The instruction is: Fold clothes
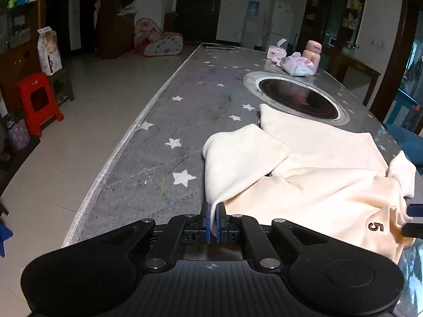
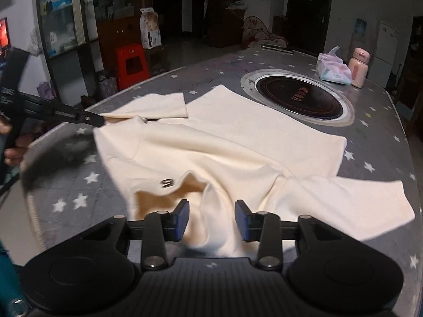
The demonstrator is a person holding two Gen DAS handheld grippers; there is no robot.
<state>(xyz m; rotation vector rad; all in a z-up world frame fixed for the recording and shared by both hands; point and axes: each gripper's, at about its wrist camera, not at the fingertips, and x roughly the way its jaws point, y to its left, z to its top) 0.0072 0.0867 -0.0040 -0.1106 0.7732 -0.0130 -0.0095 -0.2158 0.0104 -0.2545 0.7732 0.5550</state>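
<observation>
A cream T-shirt (image 1: 317, 158) with a small dark "5" lies spread and rumpled on the grey star-patterned table (image 1: 171, 121). My left gripper (image 1: 213, 212) is shut on the shirt's near left edge, by the folded-in sleeve. In the right wrist view the T-shirt (image 2: 238, 137) fills the middle, and the left gripper (image 2: 101, 119) pinches its far left corner. My right gripper (image 2: 212, 219) is open, its blue pads on either side of a raised ridge of cloth near the collar. The right gripper (image 1: 412, 219) shows only at the frame's edge in the left wrist view.
A round hob (image 2: 298, 97) is set into the table (image 2: 375, 145) just beyond the shirt. A tissue pack (image 2: 334, 70) and a pink bottle (image 2: 358, 67) stand at the far end. A red stool (image 1: 38, 103) stands on the floor to the left.
</observation>
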